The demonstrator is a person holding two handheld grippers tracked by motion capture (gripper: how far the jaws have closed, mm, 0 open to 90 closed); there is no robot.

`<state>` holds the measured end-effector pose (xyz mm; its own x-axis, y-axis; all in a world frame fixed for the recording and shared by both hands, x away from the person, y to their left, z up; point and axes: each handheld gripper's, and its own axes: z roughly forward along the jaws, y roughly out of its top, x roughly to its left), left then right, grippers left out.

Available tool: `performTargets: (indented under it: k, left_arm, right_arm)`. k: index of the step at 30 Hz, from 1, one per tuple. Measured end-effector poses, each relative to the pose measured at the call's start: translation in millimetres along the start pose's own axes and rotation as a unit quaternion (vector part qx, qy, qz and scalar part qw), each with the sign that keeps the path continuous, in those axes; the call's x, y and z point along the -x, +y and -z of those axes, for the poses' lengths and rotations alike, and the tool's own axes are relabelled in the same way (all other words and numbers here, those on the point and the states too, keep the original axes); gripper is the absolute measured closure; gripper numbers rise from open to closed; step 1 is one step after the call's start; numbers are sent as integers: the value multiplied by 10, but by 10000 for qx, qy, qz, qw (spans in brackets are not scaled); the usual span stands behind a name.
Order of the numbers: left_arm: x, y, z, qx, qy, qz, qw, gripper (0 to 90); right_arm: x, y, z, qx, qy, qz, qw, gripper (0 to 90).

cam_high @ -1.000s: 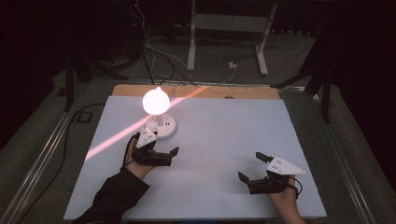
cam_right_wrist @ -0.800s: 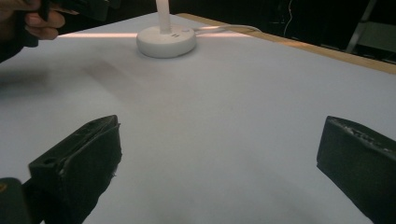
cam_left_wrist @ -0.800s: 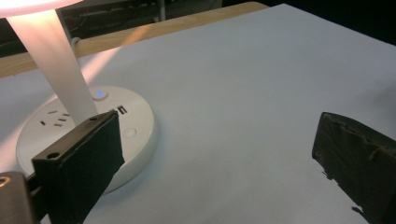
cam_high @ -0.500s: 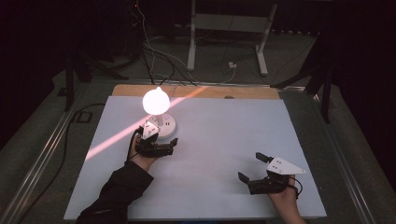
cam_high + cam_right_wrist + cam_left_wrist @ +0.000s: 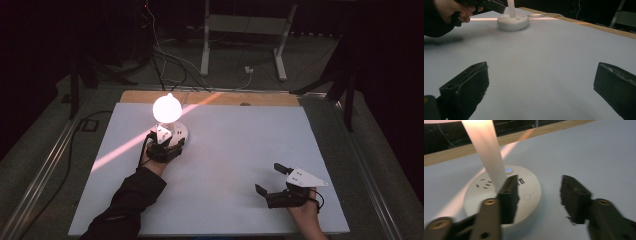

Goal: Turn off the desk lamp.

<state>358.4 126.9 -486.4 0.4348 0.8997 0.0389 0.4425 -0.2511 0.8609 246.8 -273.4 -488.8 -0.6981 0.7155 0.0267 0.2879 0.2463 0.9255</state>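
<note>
1. The left gripper [image 5: 168, 145] has its jaws spread; in the left gripper view one jaw lies over the lamp's round white base [image 5: 529, 192], the other over bare board beside it.
2. The lit lamp [image 5: 166, 108] stands near the far left part of the white board [image 5: 240, 145], close to the wooden strip [image 5: 260, 98] along the far edge.
3. The right gripper [image 5: 274, 180] hovers with jaws wide apart and nothing between them, near the board's near right corner, well apart from the lamp across open white surface.
</note>
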Motion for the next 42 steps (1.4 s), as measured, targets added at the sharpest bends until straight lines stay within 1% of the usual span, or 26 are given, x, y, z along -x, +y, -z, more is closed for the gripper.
performTargets:
  k: [1,2,3,6,8,9,10,11,12,14,16,18,19,20,21,23,24,26,28,29,31,36,39,40,41,42]
  left_arm:
    - [0,0,0,0,0,0,10000,598]
    - [6,-2,-22,34,143,-33,9999,618]
    - [6,-4,-35,46,197,-42,9998,656]
    - [6,-7,-62,34,303,6,9995,732]
    - [17,-10,-93,15,346,-26,9994,762]
    - [37,-11,-117,-22,356,-82,9993,777]
    - [37,-11,-117,-22,356,-82,9993,795]
    - [59,-12,-142,-45,422,-141,9990,816]
    - [66,-12,-155,-67,445,-164,9989,820]
    - [66,-14,-168,-72,445,-173,9988,861]
    - [48,-27,-205,-108,422,-92,9990,893]
    - [40,-32,-215,-133,387,-84,9991,900]
    - [43,-38,-230,-150,379,-144,9991,900]
    - [43,-38,-230,-150,379,-144,9991,900]
    - [47,-44,-244,-144,374,-194,9990,900]
    - [47,-47,-254,-142,356,-187,9991,900]
    - [48,-52,-268,-146,393,-257,9988,900]
    - [48,-61,-283,-172,402,-251,9987,900]
    - [50,-74,-300,-190,363,-286,9988,900]
    - [51,-81,-306,-192,375,-314,9986,900]
    - [46,-93,-318,-171,339,-316,9988,900]
    - [44,-99,-313,-100,345,-367,9987,900]
    - [37,-105,-322,-117,328,-400,9986,900]
    - [31,-111,-324,-125,321,-393,9986,900]
    - [21,-117,-331,-149,270,-336,9990,900]
    - [10,-124,-339,-166,308,-355,9988,900]
  right_arm:
    - [-2,0,1,-2,4,2,10000,0]
    - [-4,1,3,3,-1,15,10000,0]
    - [-3,1,4,7,4,18,10000,0]
    - [-1,-1,4,-1,3,6,10000,0]
    - [-4,0,5,3,3,16,10000,0]
    - [-2,0,5,3,2,19,10000,0]
    - [-1,1,4,3,1,17,10000,0]
    - [0,0,4,0,2,12,10000,0]
    - [-2,-1,4,-4,3,12,10000,0]
    - [-4,0,6,0,1,25,10000,0]
    - [0,-1,5,-7,5,14,10000,0]
    - [-2,-1,7,-9,4,22,10000,0]
    - [-3,-1,8,-3,2,25,10000,0]
    - [0,0,8,-1,4,23,10000,0]
    - [3,0,6,-1,9,17,10000,0]
    - [1,-2,6,-9,10,18,10000,0]
    - [-2,-1,8,-10,8,19,10000,0]
    - [-2,1,9,3,9,24,10000,0]
    - [-2,0,10,-2,7,21,10000,0]
    - [-3,-1,11,-6,8,19,10000,0]
    - [2,-1,9,-3,8,22,10000,0]
    - [-1,-2,10,-7,9,22,10000,0]
    - [-1,-2,9,-14,12,27,10000,0]
    - [-1,-2,9,-13,15,20,10000,0]
    - [0,-1,8,-9,16,18,10000,0]
    - [1,-1,8,-9,13,21,10000,0]
